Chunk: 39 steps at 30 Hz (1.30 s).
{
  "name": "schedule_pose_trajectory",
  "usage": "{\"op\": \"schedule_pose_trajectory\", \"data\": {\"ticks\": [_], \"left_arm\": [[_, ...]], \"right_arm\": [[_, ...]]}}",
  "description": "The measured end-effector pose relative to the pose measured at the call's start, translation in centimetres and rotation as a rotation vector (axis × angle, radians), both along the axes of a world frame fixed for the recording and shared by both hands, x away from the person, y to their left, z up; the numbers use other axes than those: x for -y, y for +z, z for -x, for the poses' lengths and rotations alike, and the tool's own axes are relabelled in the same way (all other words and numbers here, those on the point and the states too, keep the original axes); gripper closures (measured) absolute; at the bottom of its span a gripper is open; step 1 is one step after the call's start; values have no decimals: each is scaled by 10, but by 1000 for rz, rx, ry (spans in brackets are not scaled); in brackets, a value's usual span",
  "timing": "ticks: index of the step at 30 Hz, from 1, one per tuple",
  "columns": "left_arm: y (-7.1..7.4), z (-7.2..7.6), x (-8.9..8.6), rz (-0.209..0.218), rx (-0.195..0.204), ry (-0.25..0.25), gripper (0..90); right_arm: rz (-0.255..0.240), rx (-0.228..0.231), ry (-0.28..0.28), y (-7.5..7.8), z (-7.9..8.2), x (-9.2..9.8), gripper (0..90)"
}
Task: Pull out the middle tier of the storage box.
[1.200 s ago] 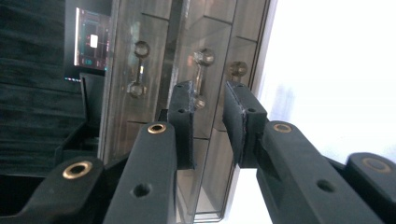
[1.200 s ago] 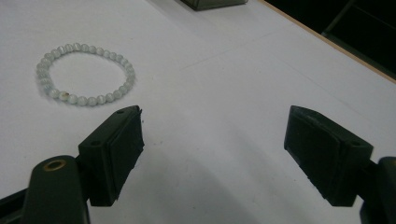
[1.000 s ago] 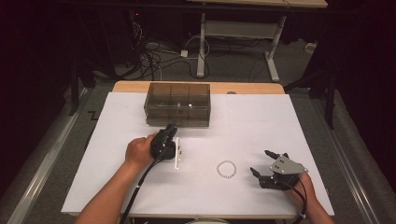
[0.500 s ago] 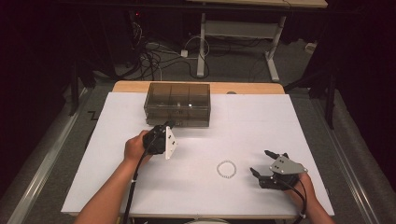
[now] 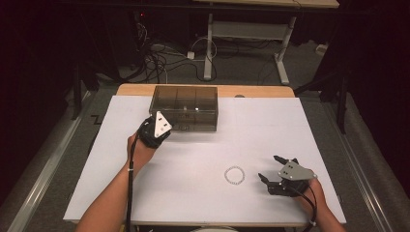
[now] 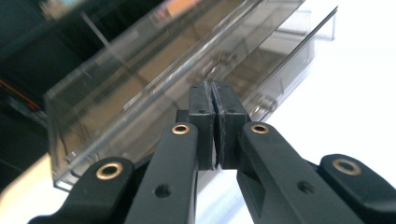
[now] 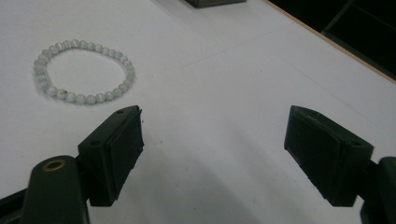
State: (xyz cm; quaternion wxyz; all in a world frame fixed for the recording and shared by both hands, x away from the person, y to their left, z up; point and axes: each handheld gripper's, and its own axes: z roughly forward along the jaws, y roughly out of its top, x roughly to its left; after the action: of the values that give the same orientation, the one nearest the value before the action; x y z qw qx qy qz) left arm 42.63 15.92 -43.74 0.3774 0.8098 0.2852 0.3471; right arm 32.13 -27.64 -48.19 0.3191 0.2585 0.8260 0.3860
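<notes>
A smoky clear plastic box point(image 5: 183, 107) with compartments stands at the back middle of the white table. My left gripper point(image 5: 162, 131) hovers just in front of the box's left front corner, its grey plate facing up. In the left gripper view its jaws point(image 6: 215, 126) are shut, pads pressed together with nothing between them, and the box point(image 6: 154, 84) is close ahead. A pale bead bracelet point(image 5: 234, 174) lies flat on the table, right of centre. My right gripper point(image 5: 270, 168) rests open just right of it. The right gripper view has the bracelet point(image 7: 84, 70) ahead and left of the open jaws point(image 7: 212, 154).
White paper point(image 5: 203, 154) covers the table; a wooden edge point(image 5: 140, 89) shows behind the box. Beyond the table are floor cables point(image 5: 159, 53) and a desk frame point(image 5: 246, 34). A metal rail point(image 5: 43, 179) runs along the left.
My left gripper has lifted and moved back toward the box, turning so its grey plate faces up. The right gripper and the bracelet have stayed put.
</notes>
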Motion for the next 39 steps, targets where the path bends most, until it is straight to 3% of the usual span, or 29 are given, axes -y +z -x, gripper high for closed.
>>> {"op": "schedule_pose_trajectory", "data": {"ticks": [5,12,16,19,22,28,39], "left_arm": [[4,-18,-6,9,-106,4,855],[1,-33,-7,-40,-180,10,853],[-3,-39,-9,-40,-209,16,853],[-4,-40,-10,-33,-216,10,856],[-5,-41,-11,-55,-225,16,852],[-13,-42,-16,-60,-287,26,829],[-15,-34,-29,-67,-280,41,829]], "right_arm": [[3,0,2,0,0,0,203],[-3,3,10,0,1,0,203],[-1,3,15,0,2,0,204],[-1,4,17,0,2,0,203],[2,2,19,0,2,0,203],[5,5,23,0,2,0,203],[9,8,27,0,3,0,203]]}}
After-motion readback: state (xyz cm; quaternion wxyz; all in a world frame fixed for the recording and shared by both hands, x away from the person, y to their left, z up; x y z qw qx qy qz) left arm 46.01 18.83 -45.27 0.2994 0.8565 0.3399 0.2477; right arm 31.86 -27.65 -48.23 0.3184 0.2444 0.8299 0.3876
